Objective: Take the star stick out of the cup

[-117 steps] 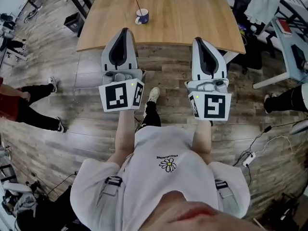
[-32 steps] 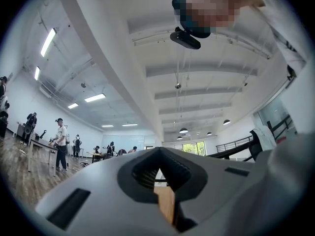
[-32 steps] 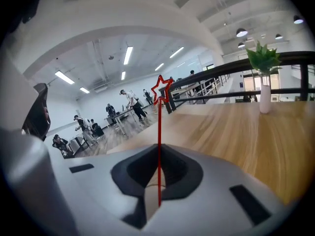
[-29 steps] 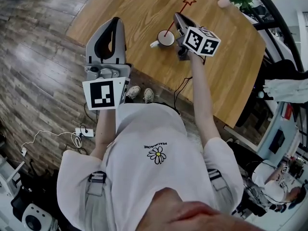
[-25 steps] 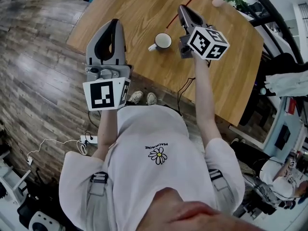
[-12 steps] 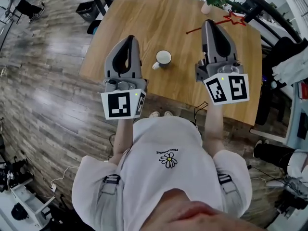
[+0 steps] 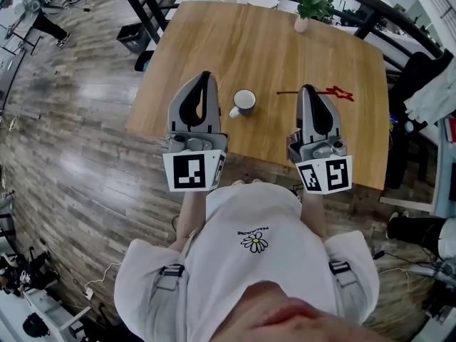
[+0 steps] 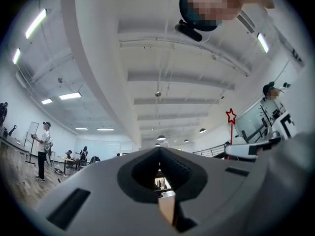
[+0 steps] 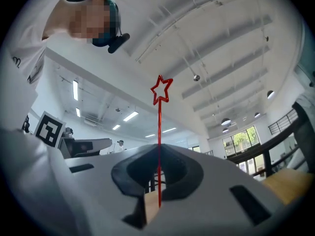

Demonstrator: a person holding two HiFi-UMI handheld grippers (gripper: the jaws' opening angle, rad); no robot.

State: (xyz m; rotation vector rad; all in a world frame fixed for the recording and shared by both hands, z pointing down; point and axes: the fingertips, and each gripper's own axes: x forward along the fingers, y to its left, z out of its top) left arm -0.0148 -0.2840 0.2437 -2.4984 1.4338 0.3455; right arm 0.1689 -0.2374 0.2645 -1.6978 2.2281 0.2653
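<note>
The white cup (image 7: 244, 102) stands on the wooden table (image 7: 214, 41) with nothing in it. My right gripper (image 7: 308, 91) is to its right, shut on the thin red star stick (image 7: 292, 92). The stick runs crosswise over the table, and its star (image 7: 340, 92) lies right of the jaws. In the right gripper view the stick (image 9: 159, 141) rises straight out of the shut right gripper (image 9: 158, 154), star (image 9: 161, 89) on top. My left gripper (image 7: 204, 78), shut and holding nothing, is left of the cup. The left gripper view shows the left gripper (image 8: 158, 154) aimed at the ceiling, with the star (image 8: 230, 116) off to its right.
A small potted plant (image 7: 311, 6) stands at the table's far edge. A black bin (image 7: 132, 35) sits on the floor at the far left. A dark railing (image 7: 370, 6) and furniture crowd the right side. People (image 8: 44, 141) stand far off in the room.
The right gripper has lifted the star stick out of the cup and carried it right, then down and back towards the near edge. The stick now lies level. The left gripper stayed shut.
</note>
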